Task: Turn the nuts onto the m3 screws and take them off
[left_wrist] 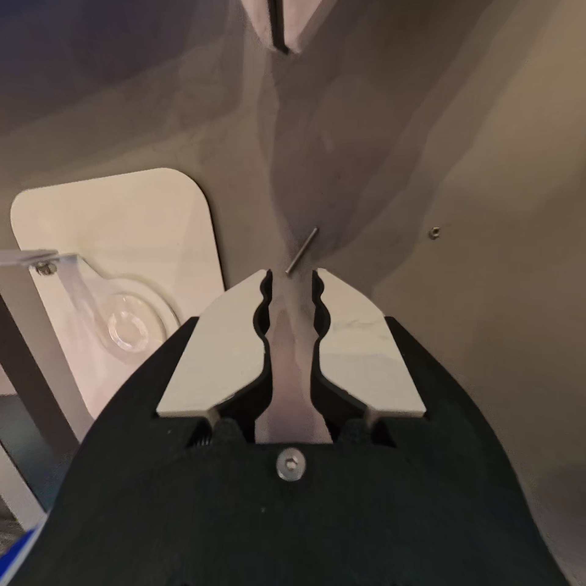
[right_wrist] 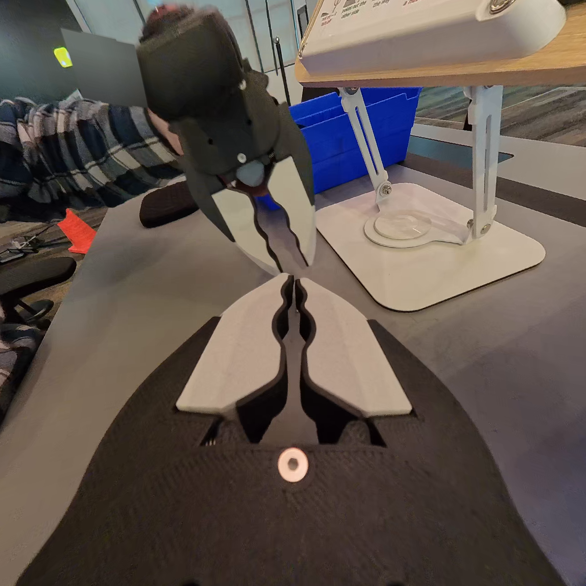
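Jaws of the left gripper (left_wrist: 292, 272) stand slightly apart, bare, just short of a thin metal pin (left_wrist: 301, 250) lying on the grey worktop (left_wrist: 475, 158). Right gripper (right_wrist: 293, 279) looks closed; whether it pinches anything I cannot tell. White stand base (left_wrist: 126, 222) lies left.

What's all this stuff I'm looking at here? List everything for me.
Metal pin: one, grey, lying on the table just ahead of the left gripper's tips.
Small nut: one, silvery, on the table, right of the pin.
Stand: one, white base with two legs, wooden top.
Bin: one, blue, behind the stand.
Table: one, grey.
Person's sleeve: one, plaid.
Left gripper: open, holds nothing.
Right gripper: shut.
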